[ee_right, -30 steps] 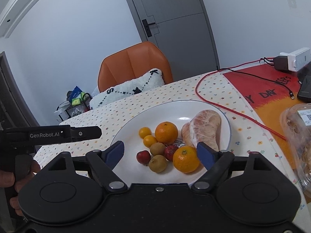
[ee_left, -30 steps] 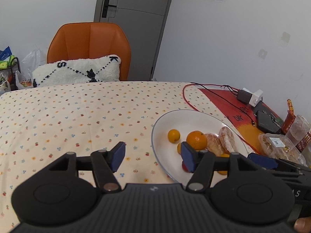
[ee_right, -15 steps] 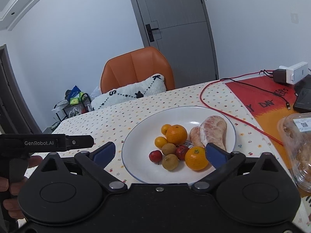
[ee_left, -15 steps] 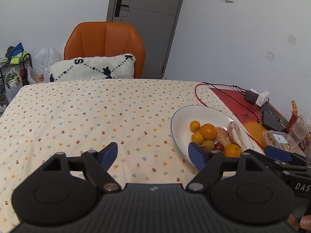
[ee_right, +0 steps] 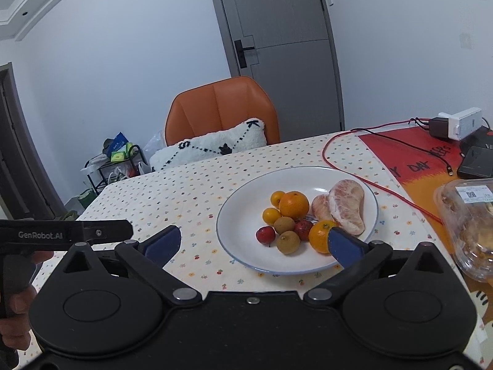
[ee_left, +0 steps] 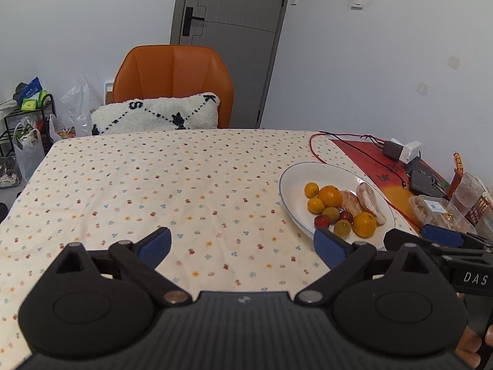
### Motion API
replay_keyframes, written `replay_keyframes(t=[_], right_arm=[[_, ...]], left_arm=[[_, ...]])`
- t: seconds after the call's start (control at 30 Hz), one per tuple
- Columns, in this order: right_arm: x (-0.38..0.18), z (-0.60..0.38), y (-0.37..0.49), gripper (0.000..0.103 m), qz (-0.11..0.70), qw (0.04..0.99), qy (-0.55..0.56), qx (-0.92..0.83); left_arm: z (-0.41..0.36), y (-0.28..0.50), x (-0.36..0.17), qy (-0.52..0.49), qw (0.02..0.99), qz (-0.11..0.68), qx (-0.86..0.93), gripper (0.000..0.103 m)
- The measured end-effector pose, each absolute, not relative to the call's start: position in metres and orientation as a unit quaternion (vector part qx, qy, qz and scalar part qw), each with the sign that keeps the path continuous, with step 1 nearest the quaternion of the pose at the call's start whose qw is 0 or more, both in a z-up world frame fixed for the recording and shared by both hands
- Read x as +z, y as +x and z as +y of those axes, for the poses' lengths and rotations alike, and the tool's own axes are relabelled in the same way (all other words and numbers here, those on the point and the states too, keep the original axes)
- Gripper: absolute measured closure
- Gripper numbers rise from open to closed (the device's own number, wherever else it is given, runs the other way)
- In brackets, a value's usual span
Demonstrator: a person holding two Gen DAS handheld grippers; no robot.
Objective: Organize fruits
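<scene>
All the fruit sits bunched on the white plate, which stands on the counter at the 2 o'clock side of the left view; judging by that, sorting looks done or nearly so. Left gripper is released, its jaws have just been opening, nothing between them, only tablecloth below. Right gripper also released and empty, jaws just widened, hovering at the plate's 6 o'clock edge; its right pad overlaps the front orange in view, contact unclear. Pomelo wedges lie at the plate's 3 o'clock. Small brown fruits hard to identify. Plastic box at the right is cut off.
</scene>
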State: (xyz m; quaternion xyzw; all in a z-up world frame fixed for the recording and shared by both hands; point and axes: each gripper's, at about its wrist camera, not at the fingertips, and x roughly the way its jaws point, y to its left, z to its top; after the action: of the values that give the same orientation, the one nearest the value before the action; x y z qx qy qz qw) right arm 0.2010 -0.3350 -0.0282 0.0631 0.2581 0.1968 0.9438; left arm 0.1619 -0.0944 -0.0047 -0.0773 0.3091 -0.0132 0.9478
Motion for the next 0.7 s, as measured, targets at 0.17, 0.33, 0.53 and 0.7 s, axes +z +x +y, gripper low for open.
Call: replay_keyframes(t=[0.17,0.33,0.53,0.7], right_arm=[[-0.025,-0.333,0.190,0.000,0.262,0.944,0.067,0.189],[-0.021,-0.335,0.176,0.000,0.254,0.947,0.078,0.180],[-0.013,-0.332,0.157,0.000,0.251,0.947,0.073,0.187],[-0.005,-0.330,0.140,0.000,0.247,0.947,0.069,0.194]], left_arm=[[-0.086,0.143,0.000,-0.079,0.952,0.295,-0.011,0.000],[-0.080,0.125,0.003,-0.079,0.954,0.288,-0.010,0.000],[-0.076,0.098,0.011,-0.074,0.959,0.274,-0.001,0.000],[-0.072,0.076,0.019,-0.080,0.962,0.263,-0.003,0.000]])
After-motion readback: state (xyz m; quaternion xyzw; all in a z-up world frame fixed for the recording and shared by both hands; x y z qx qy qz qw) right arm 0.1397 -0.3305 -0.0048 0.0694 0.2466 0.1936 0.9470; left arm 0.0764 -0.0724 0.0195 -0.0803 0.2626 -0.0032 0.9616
